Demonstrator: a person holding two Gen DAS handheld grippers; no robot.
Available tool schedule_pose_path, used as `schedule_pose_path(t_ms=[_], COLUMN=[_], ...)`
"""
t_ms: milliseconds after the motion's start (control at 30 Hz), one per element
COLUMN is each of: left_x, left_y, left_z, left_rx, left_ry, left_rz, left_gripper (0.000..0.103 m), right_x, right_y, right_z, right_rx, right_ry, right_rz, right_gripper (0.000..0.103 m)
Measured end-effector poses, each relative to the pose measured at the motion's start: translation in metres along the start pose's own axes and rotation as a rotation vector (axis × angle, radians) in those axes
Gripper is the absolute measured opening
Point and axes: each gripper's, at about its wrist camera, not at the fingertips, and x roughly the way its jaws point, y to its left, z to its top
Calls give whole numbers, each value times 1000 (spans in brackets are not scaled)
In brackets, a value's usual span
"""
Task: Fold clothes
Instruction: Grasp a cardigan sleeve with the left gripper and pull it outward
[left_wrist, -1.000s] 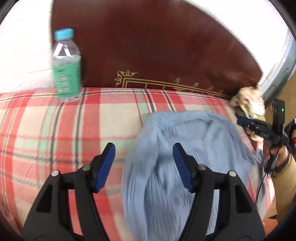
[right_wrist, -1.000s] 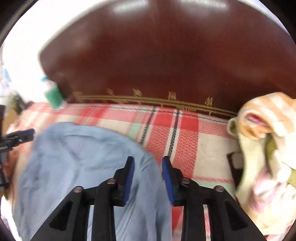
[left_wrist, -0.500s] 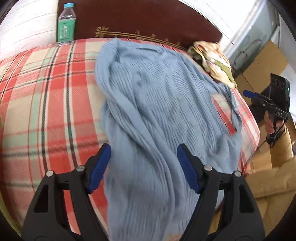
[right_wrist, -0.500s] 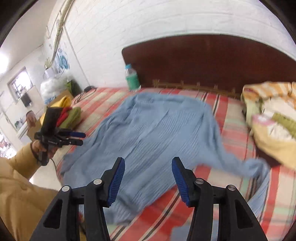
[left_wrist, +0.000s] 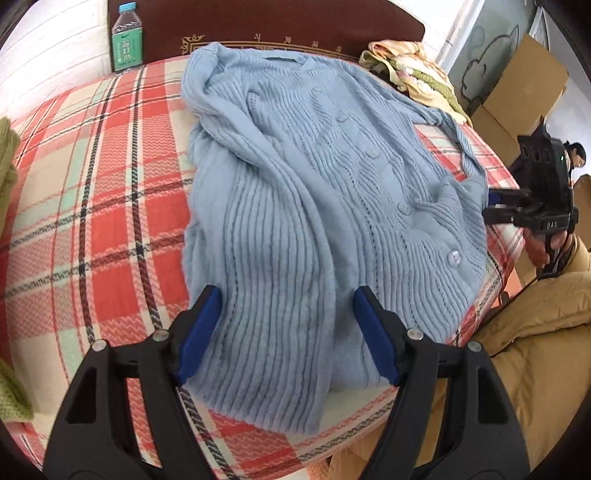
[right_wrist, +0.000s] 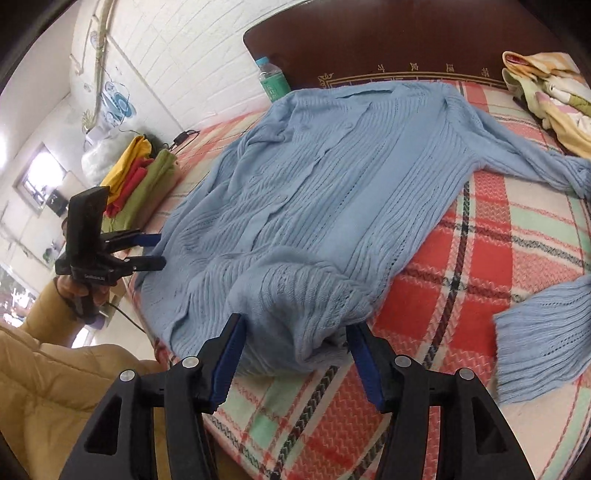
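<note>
Right now a light blue knitted cardigan (left_wrist: 317, 192) is lying spread, button side up, across the plaid bed cover (left_wrist: 92, 206), collar toward the dark headboard (right_wrist: 406, 40) and hem at the near edge of the bed. The left gripper (left_wrist: 286, 332) is hovering over the hem with its jaws standing wide and nothing pinched between them. The right gripper (right_wrist: 293, 356) is opening its jaws over a bunched-up ridge of hem, and its pads are not pressing on the knit.

Trouble is likely sitting in the sleeves. One sleeve (right_wrist: 535, 162) is trailing off to the side with its cuff (right_wrist: 543, 339) doubled back apart from the body, and the other seems tucked under a long ridge of fabric; folding before straightening them would probably trap lumps. The loose knit may also stretch or slide if only one layer is being caught, and the hem near the bed's edge could slip off.

For containers, only a capped bottle (left_wrist: 127, 37) with a green label is standing against the headboard; whether anything is in it I cannot tell.
</note>
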Motion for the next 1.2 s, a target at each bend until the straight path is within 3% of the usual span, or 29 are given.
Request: schedule_pose_path(t_ms=[100,133,200,233,267,300,467,600,667,700,800,867,900,1033,1200], left_x=[1,1,1,-1,-4,-9,-46,-75,-82,-82,-81,-79,-78,-60,-32], left_y=[4,5,7,9,13,18,47,83,91,90,70,52,44,26,31], left_z=[-2,-2,-2,-1,1,2,11,13,11,10,4,1,-1,-7,-18], left_rx=[-18,-19,-20,-32,-54,-84,-238,-439,-450,-428,-311,-224,-193,-139,-213], left_ry=[-18,-16,-9,-7,-8,-20,-122,-221,-227,-215,-204,-208,-208,-150,-70], left_rz=[5,14,38,46,47,38,6,5,161,224,207,164,134,76,80], left_gripper=[73,65,48,36,28,16,12,12,12,13,17,56,81,85,82], right_x=[7,9,8,6,4,1,-23,-47,-53,-54,-53,-50,-47,-20,41], right_y=[8,11,16,17,18,18,17,8,-1,-3,1,13,24,74,130], right_z=[-5,-7,-10,-11,-11,-11,-10,-10,-12,-14,-15,-12,-10,-1,1], right_rx=[-12,-23,-26,-27,-29,-26,-5,29,64,67,47,-4,-57,-254,-473], right_ry=[-1,-3,-18,-23,-28,-35,-101,-158,-172,-171,-160,-151,-143,-85,52], right_rz=[7,1,8,4,-6,-8,9,-23,-32,-55,-89,-68,-57,21,79], right_gripper=[59,60,44,23,13,13,11,10,11,13,17,35,37,39,39])
